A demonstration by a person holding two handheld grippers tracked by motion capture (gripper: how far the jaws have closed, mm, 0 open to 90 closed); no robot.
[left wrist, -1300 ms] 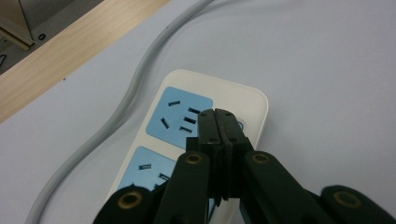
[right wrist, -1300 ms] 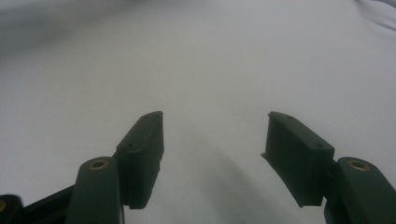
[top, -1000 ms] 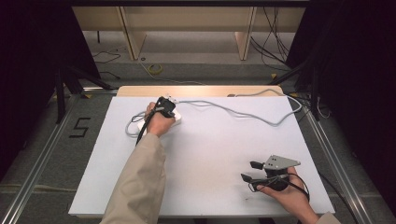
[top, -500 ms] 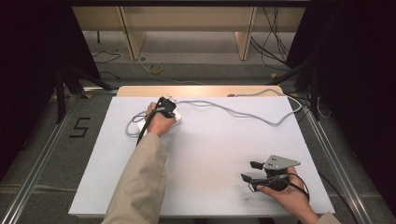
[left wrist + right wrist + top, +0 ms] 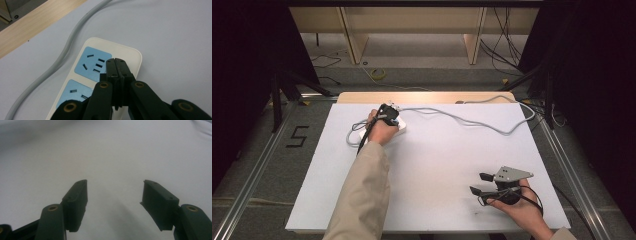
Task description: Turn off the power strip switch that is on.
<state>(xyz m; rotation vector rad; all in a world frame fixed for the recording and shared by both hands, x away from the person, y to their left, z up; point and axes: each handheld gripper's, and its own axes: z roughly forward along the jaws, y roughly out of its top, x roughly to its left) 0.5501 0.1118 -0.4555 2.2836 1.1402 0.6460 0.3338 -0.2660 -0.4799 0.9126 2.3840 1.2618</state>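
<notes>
A white power strip [image 5: 130, 53] with blue socket faces [image 5: 92, 62] lies on the white table [image 5: 437, 165] at the far left. Its grey cable [image 5: 472, 120] loops across the back of the table toward the far right. My left gripper [image 5: 116, 62] is shut, jaws pressed together with nothing between them, its tips just over the strip's end socket. In the high view the left gripper [image 5: 388, 112] sits on the strip [image 5: 400, 130]. My right gripper [image 5: 478, 183] is held near the front right, open, pointing left. Between its jaws [image 5: 115, 195] there is just bare table.
A wooden strip [image 5: 422, 96] borders the table's far edge. Metal rails [image 5: 257, 165] run along both sides on the floor, with a "5" mark [image 5: 297, 136] at the left. Wooden furniture legs [image 5: 353, 35] and loose cables stand beyond the table.
</notes>
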